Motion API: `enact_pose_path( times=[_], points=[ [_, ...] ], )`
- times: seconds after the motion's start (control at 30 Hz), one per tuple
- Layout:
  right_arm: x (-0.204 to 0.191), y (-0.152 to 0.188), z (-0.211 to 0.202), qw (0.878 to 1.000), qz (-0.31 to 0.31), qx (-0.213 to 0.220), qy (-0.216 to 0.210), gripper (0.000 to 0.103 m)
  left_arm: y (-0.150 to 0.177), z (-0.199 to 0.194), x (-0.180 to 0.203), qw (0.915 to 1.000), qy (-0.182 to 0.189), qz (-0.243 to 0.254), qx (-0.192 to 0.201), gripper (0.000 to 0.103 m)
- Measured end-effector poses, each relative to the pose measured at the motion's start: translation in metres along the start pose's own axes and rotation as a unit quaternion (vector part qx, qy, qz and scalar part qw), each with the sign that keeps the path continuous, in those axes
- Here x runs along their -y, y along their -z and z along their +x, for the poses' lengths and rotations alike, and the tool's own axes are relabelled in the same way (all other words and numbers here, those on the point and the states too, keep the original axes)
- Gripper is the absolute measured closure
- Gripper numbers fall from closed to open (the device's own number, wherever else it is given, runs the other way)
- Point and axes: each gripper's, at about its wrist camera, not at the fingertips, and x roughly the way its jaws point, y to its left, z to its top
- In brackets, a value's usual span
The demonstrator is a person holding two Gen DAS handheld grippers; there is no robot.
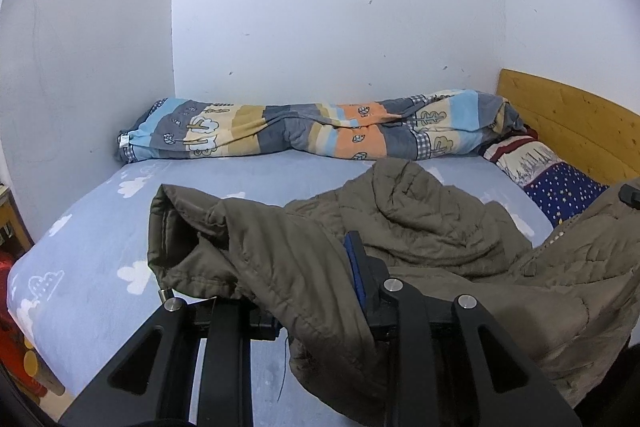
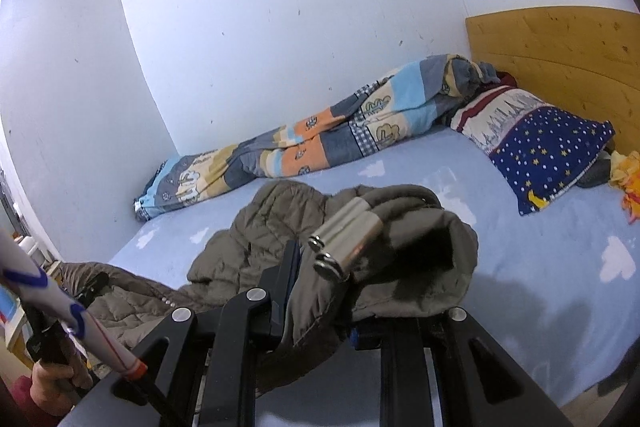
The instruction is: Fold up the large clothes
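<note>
Presently, the olive quilted jacket (image 1: pixel 420 227) lay across the near side of the bed (image 1: pixel 100 227), part of it raised off the sheet. The left gripper (image 1: pixel 320 287) was clamped on a fold of the jacket; the right gripper (image 2: pixel 324 291) likewise pinched jacket fabric by the metal cord ends (image 2: pixel 344 243). A rolled patterned quilt (image 1: pixel 300 131) lay along the wall, a starred pillow (image 2: pixel 552 155) against the wooden headboard (image 2: pixel 560 47).

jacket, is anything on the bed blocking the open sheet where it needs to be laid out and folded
Nothing visible does. The jacket is pinched in both the left hand-held gripper and the right hand-held gripper. The rolled quilt and pillow lie along the bed's far edges.
</note>
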Motion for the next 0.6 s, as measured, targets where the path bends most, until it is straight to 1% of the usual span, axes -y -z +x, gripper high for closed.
enact_pose_path(
  times=[0.2, 0.43, 0.6],
  points=[
    [0.001, -0.025, 0.02, 1.0, 0.016, 0.009, -0.006, 0.083, -0.021, 0.017, 0.004, 1.0, -0.007, -0.005, -0.003, 0.075],
    [0.0, -0.048, 0.049, 1.0, 0.013, 0.015, -0.008, 0.083, -0.04, 0.043, 0.006, 0.9998, -0.013, -0.014, -0.01, 0.074],
    [0.006, -0.062, 0.073, 0.999, 0.035, 0.025, -0.013, 0.083, -0.056, 0.067, 0.011, 0.9997, -0.019, -0.015, -0.009, 0.074]
  ],
)
